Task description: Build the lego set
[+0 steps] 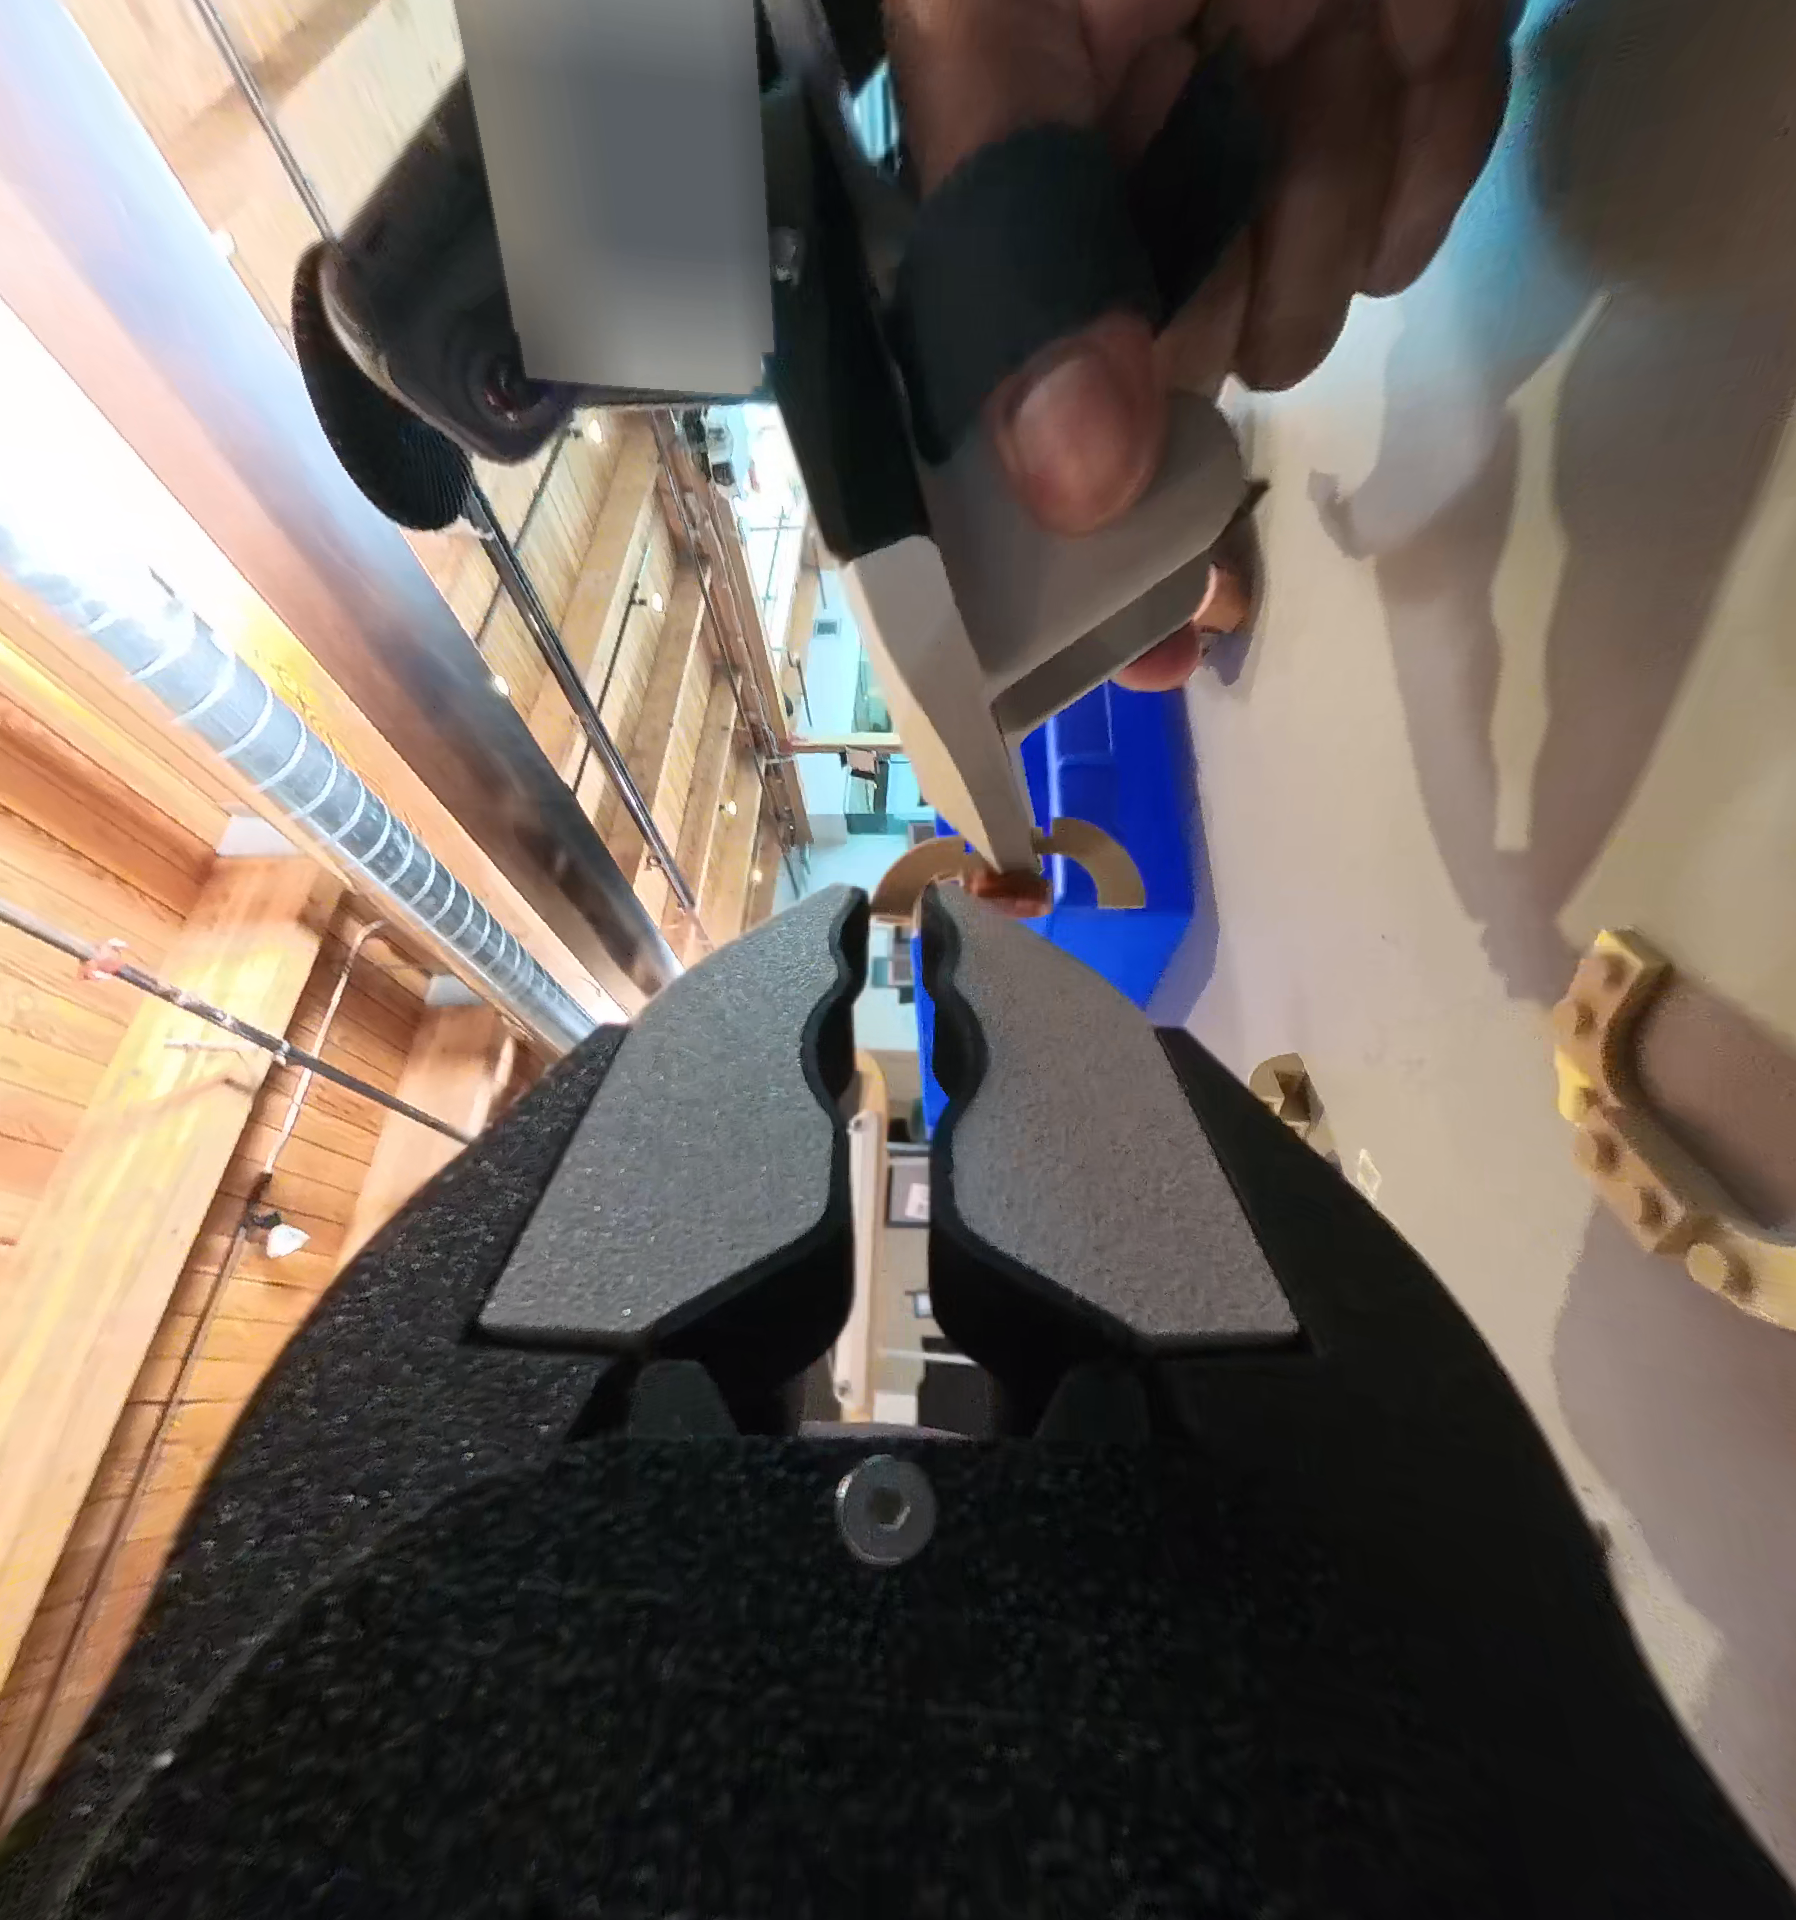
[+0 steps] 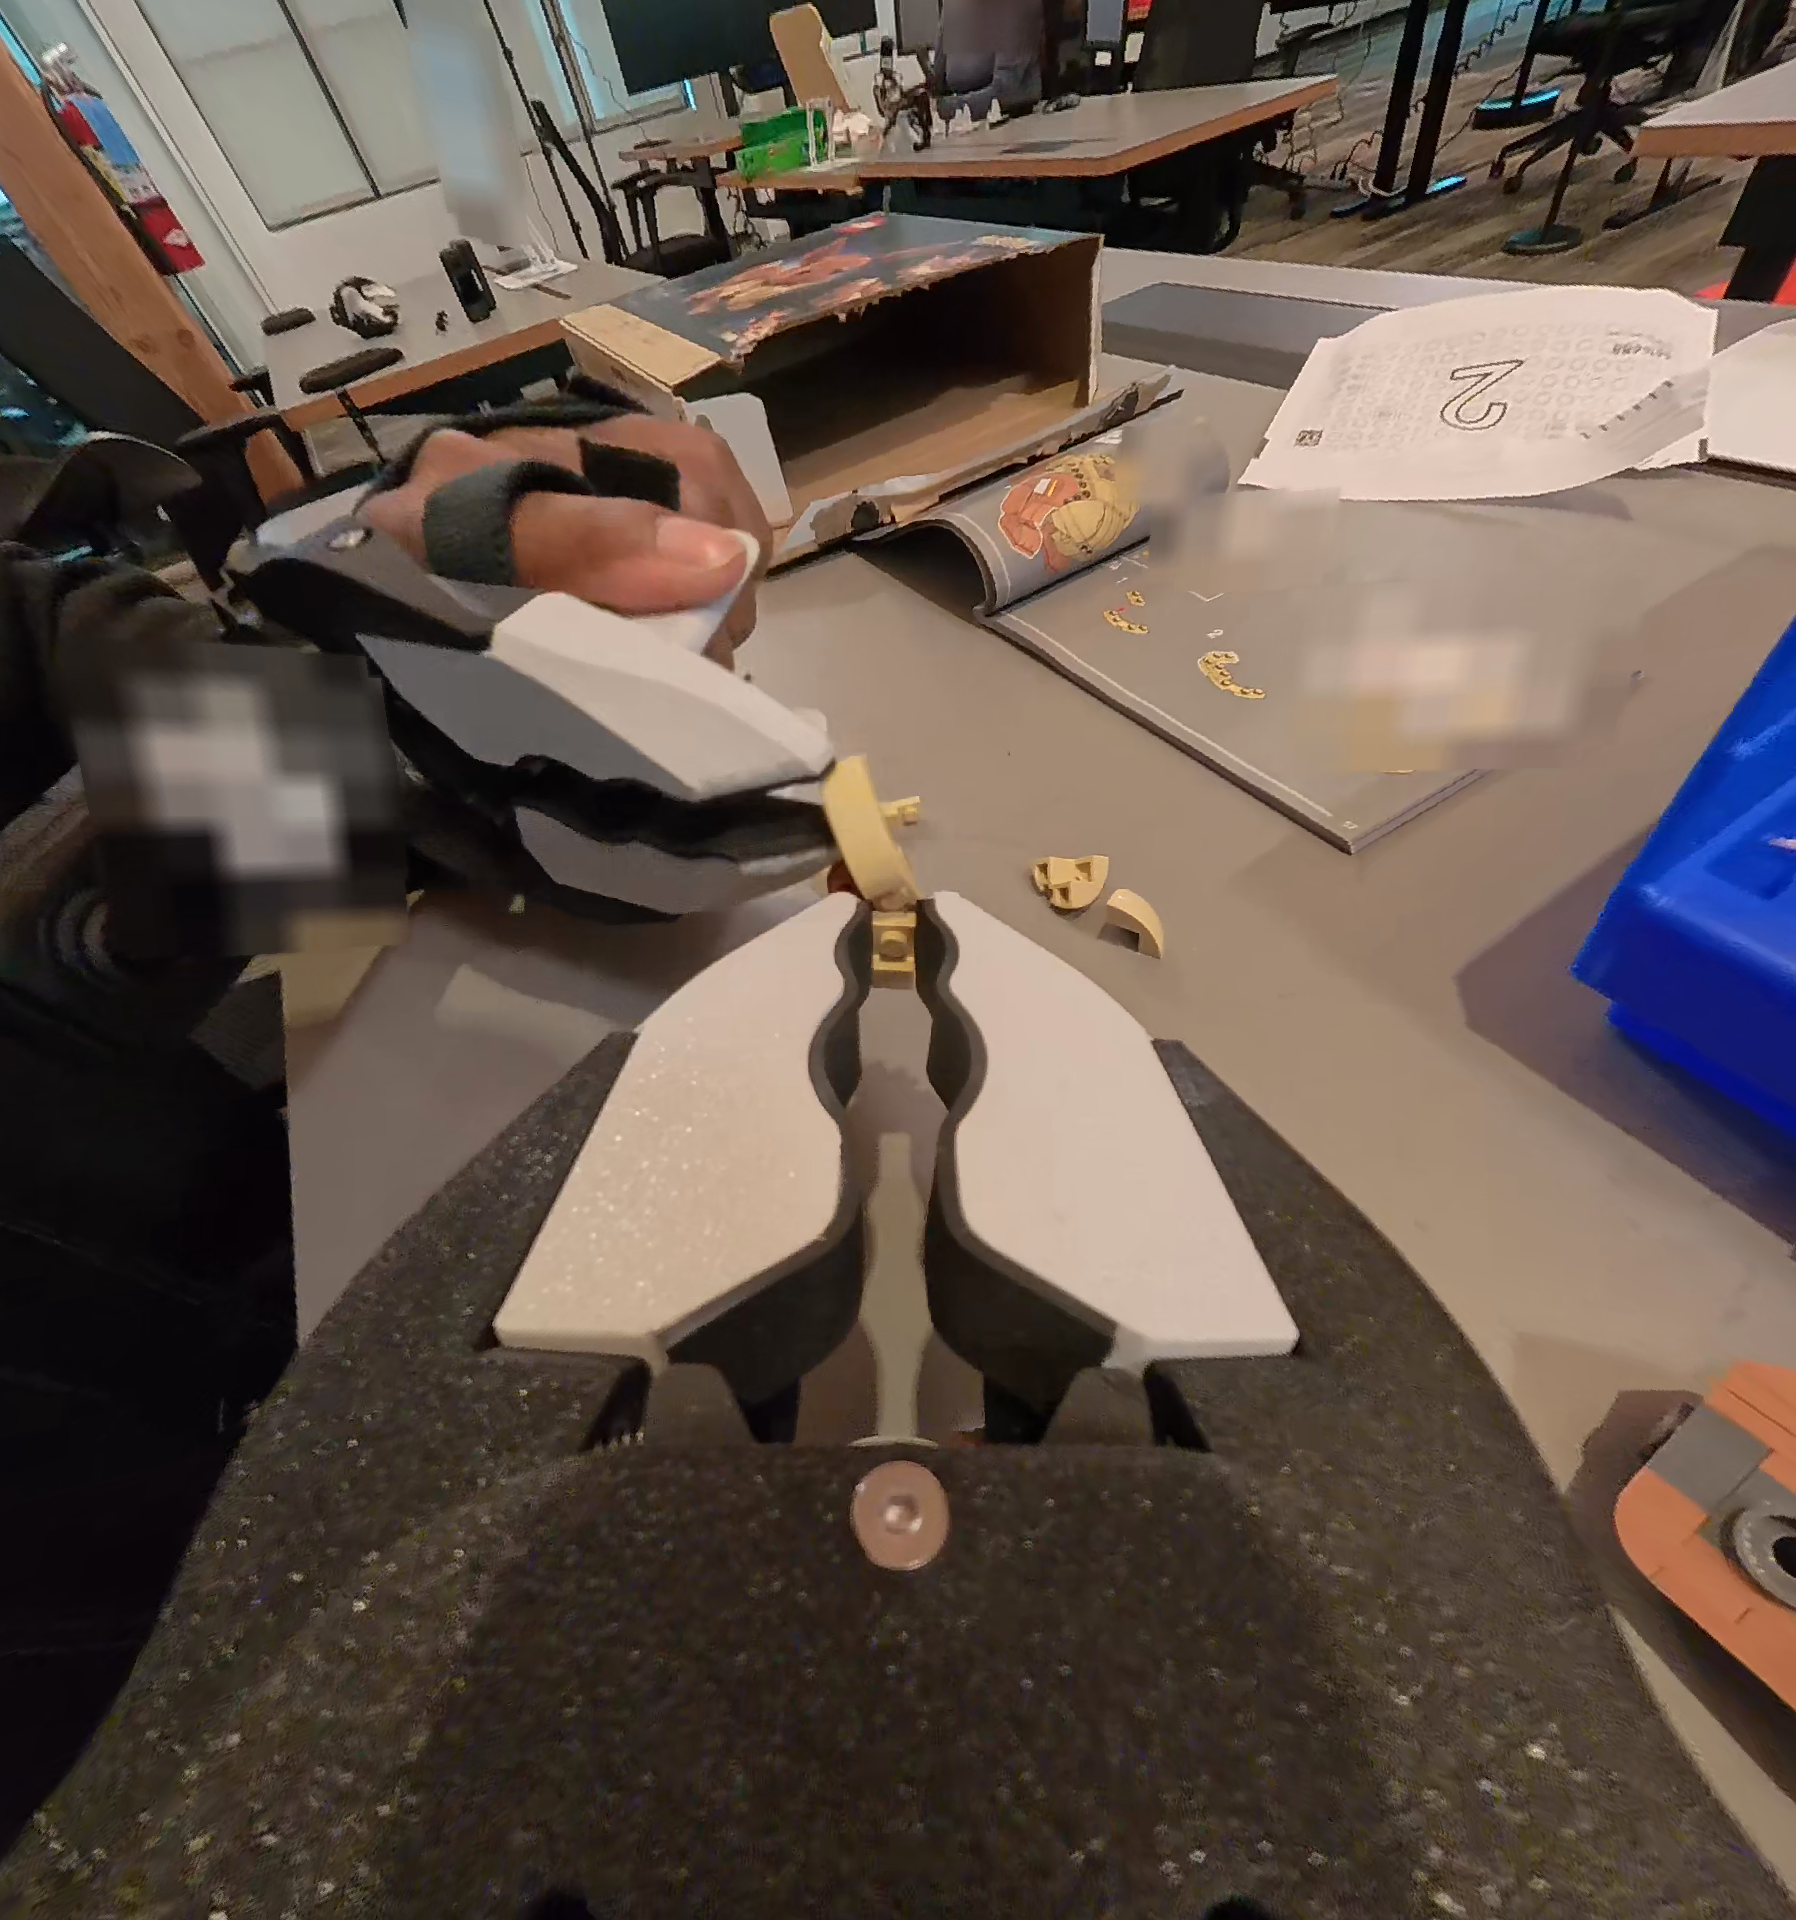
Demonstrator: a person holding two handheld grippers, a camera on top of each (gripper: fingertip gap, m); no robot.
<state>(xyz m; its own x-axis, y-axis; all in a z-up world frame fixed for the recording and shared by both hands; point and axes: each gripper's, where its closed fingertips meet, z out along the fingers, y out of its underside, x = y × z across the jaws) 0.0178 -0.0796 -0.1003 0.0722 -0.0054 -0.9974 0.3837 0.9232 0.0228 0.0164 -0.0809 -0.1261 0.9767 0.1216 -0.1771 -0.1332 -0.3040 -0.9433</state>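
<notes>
My left gripper (image 1: 896,904) is shut on one end of a tan arch-shaped brick (image 1: 1107,862) and holds it above the grey table (image 2: 1289,1039). In the right wrist view the left gripper (image 2: 821,821) comes in from the left with the arch (image 2: 863,821) standing on edge at its tips. My right gripper (image 2: 892,914) is shut on a small tan studded plate (image 2: 892,948). The plate's front end meets the lower end of the arch. In the left wrist view the right gripper (image 1: 1019,868) reaches down onto the arch's middle, with a small red-brown piece (image 1: 1019,894) at its tip.
Loose tan pieces (image 2: 1070,878) (image 2: 1133,923) (image 2: 904,810) lie on the table beyond the tips. An open booklet (image 2: 1237,665), a torn cardboard box (image 2: 873,343) and paper sheets (image 2: 1496,384) lie behind. A blue bin (image 2: 1746,883) stands right, an orange-brown build (image 2: 1746,1538) near right. My two grippers' fingertips are within a few centimetres of each other.
</notes>
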